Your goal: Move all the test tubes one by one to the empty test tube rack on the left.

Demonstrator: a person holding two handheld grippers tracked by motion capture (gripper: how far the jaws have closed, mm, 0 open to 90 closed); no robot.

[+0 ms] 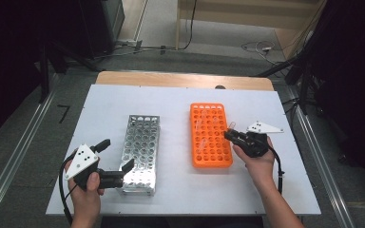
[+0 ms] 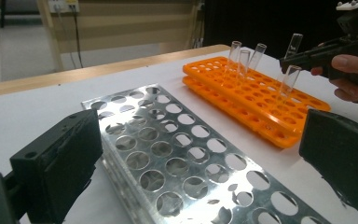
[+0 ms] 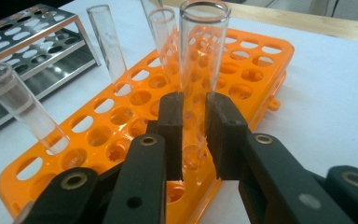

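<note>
Gripping a clear test tube [image 3: 200, 56] in the orange rack [image 1: 211, 135], the right gripper [image 1: 229, 133] has its jaws clenched on the glass.

The tube stands upright in a hole along the rack's right edge, towards the near end, with both black pads pressed against its sides; the right gripper view shows its open mouth rising above the jaws. A few more clear tubes [image 3: 106, 42] stand tilted in other holes of the orange rack, apart from the held one. The left gripper [image 1: 114, 158] sits at the near left of the white table [image 1: 171, 97], jaws spread wide and released, one fingertip just beside the near end of the metal rack [image 1: 141, 152], which lies left of the orange one.
</note>
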